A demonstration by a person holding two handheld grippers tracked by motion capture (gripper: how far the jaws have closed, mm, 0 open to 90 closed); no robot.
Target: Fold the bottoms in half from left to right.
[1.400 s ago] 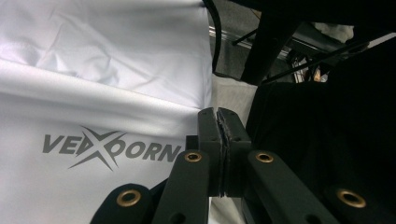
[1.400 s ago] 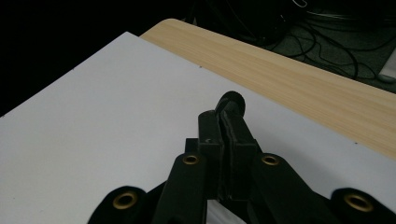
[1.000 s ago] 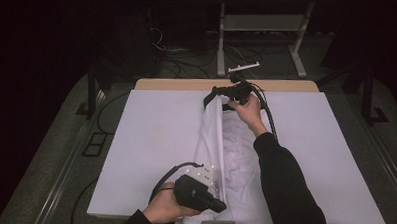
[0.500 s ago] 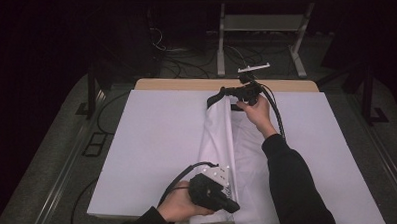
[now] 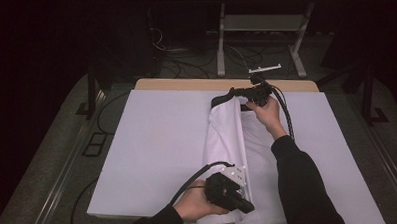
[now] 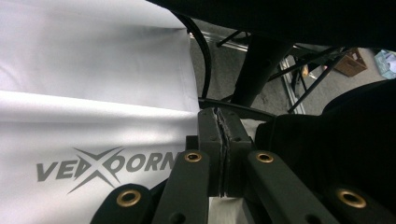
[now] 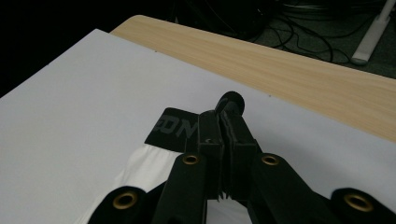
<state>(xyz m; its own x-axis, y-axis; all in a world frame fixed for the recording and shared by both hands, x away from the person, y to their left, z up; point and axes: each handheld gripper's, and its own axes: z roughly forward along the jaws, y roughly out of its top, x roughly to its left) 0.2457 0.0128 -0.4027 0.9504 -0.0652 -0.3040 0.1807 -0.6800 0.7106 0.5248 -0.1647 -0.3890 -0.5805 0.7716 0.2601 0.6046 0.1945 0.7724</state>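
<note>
folding white shorts (image 5: 230, 143) lying mid-worktop (image 5: 155, 140), we keep the right gripper (image 5: 232, 95) clenched on their black waistband (image 7: 170, 127) and the left gripper (image 5: 245, 206) pinching the hem; soft, limp cloth sags, so edges are best held.

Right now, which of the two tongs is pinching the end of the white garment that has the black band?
The right tongs, at the table's far edge: they are shut on the black waistband of the white garment. The left tongs grip the plain white end near the person.

White garment's (image 5: 225, 143) near hem, cut off by the bottom edge
</note>
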